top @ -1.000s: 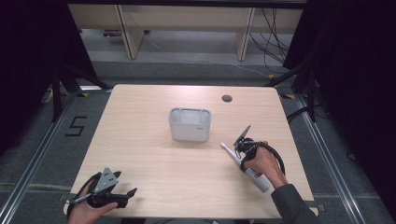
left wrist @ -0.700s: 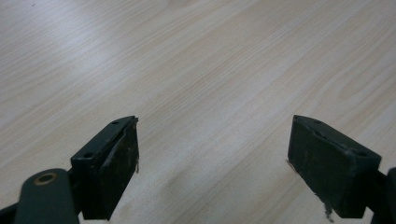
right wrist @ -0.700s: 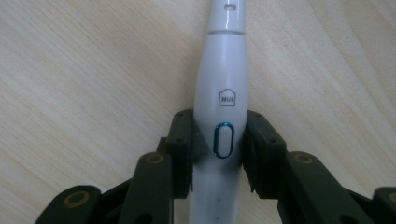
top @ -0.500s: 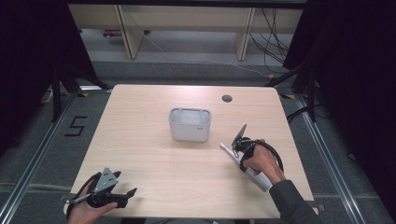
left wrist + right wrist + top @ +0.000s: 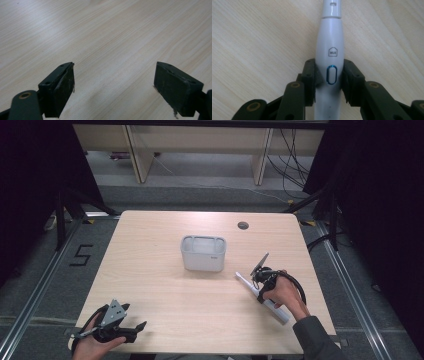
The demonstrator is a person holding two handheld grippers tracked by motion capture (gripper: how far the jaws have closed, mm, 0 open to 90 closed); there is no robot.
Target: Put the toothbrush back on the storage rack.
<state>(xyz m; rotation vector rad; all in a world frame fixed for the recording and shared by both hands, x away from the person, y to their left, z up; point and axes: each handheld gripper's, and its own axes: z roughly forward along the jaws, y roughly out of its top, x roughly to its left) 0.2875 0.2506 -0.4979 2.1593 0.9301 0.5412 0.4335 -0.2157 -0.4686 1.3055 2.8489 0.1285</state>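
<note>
Left gripper: We rest it at the near left corner of the desk. It has not moved. Its fingers stand wide apart with nothing between them.
Grey box: It sits in the middle of the desk, same spot as before, well apart from both grippers.
White handle: It lies flat on the desk, right of the box.
Right gripper: Its fingers are clamped on the white handle, like a moment ago. Nothing has shifted.
What it means: We think the grab is done and lifting comes next.
</note>
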